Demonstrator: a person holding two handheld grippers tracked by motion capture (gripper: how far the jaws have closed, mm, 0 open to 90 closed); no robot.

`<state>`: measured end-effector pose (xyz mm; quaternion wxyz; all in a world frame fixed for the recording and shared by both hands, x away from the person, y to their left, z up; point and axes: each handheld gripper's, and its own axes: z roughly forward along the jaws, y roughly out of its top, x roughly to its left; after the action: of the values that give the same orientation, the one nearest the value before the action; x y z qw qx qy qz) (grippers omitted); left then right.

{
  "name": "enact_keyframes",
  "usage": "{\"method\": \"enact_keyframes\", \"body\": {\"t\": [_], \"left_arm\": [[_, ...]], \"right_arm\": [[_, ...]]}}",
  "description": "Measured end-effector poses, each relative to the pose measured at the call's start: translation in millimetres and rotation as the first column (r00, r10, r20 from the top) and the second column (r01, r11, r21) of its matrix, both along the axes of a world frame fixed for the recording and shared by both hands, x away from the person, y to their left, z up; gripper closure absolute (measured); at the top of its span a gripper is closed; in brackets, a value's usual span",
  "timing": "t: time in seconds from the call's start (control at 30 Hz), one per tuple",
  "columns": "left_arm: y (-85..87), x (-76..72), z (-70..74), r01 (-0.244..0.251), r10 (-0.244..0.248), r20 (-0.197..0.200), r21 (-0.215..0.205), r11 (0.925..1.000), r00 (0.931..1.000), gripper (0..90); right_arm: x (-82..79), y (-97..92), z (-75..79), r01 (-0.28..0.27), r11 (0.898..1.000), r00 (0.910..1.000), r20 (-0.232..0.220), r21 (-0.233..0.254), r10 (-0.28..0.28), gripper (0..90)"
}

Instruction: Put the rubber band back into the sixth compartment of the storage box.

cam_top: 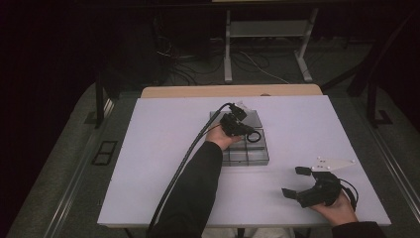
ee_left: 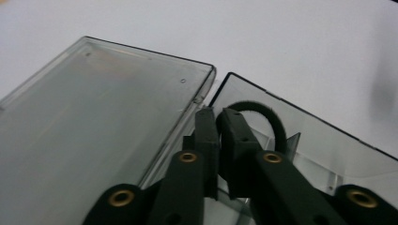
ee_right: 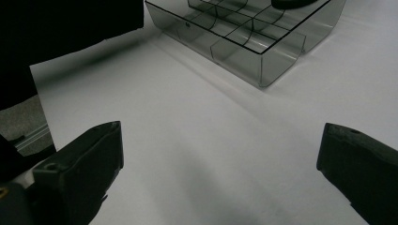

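Right under the left gripper [cam_top: 246, 130], a black hair tie [ee_left: 263, 117] is being lowered into a compartment of the clear organizer box [cam_top: 247, 157], pretty much at the far right corner of it. The jaws are nearly together, with the tie's loop curling out just past the tips, so the band looks pinched between them, though a tiny gap can be made out and the grip may already be loosening. The box's lid [ee_left: 94, 122] is laid flat open just to the left of those jaws, so the opening part is done. What's left, by the look of it: the tie gets released, the gripper pulled clear, and the lid probably shut. The right gripper [cam_top: 302, 184] is parked well off to the side on the white table [cam_top: 163, 148], jaws spread wide, nothing in them.
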<state>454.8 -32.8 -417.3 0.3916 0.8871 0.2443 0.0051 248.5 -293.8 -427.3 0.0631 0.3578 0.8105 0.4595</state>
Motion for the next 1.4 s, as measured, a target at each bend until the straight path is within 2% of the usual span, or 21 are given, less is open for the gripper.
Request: {"method": "enact_keyframes", "body": {"t": [0.1, 0.27, 0.5, 0.63, 0.73, 0.8, 0.93, 1.07, 1.13, 1.23, 1.33, 1.4], "left_arm": [[-1.8, -2.1, 1.2, 0.012, -0.012, 0.005, -0.001, 0.9999, 0.9999, 70.2], [2.4, -4.3, 8.7, 0.025, -0.025, -0.019, -0.014, 0.9996, 0.9995, 63.7], [15.3, -10.8, 21.8, 0.033, -0.035, -0.028, -0.065, 0.9974, 0.999, 56.5], [24.0, -14.2, 30.0, 0.052, -0.057, -0.054, -0.084, 0.9951, 0.9969, 50.8], [31.1, -18.3, 36.0, 0.063, -0.068, -0.048, -0.106, 0.9924, 0.9965, 47.6], [34.8, -23.0, 40.3, 0.057, -0.06, -0.031, -0.099, 0.9935, 0.9977, 43.4], [43.0, -31.6, 48.6, 0.042, -0.043, -0.001, -0.12, 0.9919, 0.9991, 37.0], [49.9, -41.0, 56.0, 0.027, -0.023, 0.039, -0.1, 0.9946, 0.999, 29.2], [53.0, -45.6, 59.1, 0.02, -0.015, 0.048, -0.104, 0.9944, 0.9988, 25.2], [57.1, -51.2, 63.6, 0.014, -0.008, 0.063, -0.085, 0.9963, 0.998, 17.6], [62.1, -54.8, 67.3, -0.002, 0.008, 0.069, -0.091, 0.9959, 0.9976, 9.6], [66.0, -55.9, 68.9, -0.01, 0.014, 0.048, -0.093, 0.9956, 0.9988, 0.2]], "right_arm": [[-0.2, 0.2, 0.0, -0.001, 1.0, 1.0, 0.001, 0.0, 0.001, 0.2], [-0.5, 0.2, 0.1, 0.0, 1.0, 1.0, 0.001, 0.001, 0.0, 0.2], [-0.8, 0.7, 0.0, 0.001, 1.0, 1.0, 0.001, -0.003, -0.001, 0.2], [-1.3, 0.3, 0.0, 0.004, 1.0, 1.0, 0.004, -0.002, -0.004, 0.2], [-1.7, 0.5, 0.0, 0.005, 1.0, 1.0, 0.0, -0.003, -0.005, 0.2], [-1.7, 0.0, -0.3, 0.005, 1.0, 1.0, 0.0, -0.005, -0.005, 0.2], [-2.2, -1.1, 0.0, 0.009, 1.0, 1.0, -0.001, -0.005, -0.009, 0.2], [-2.5, -2.0, -0.1, 0.013, 1.0, 0.9999, -0.002, -0.003, -0.013, 0.2], [-2.5, -2.1, -0.1, 0.014, 1.0, 0.9999, -0.002, -0.004, -0.014, 0.2], [-2.6, -2.0, -0.3, 0.013, 1.0, 0.9999, -0.001, -0.006, -0.013, 0.2], [-2.6, -1.9, -0.3, 0.013, 1.0, 0.9999, -0.002, -0.006, -0.013, 0.2], [-2.6, -2.0, -0.3, 0.013, 1.0, 0.9999, -0.001, -0.006, -0.013, 0.2]]}}
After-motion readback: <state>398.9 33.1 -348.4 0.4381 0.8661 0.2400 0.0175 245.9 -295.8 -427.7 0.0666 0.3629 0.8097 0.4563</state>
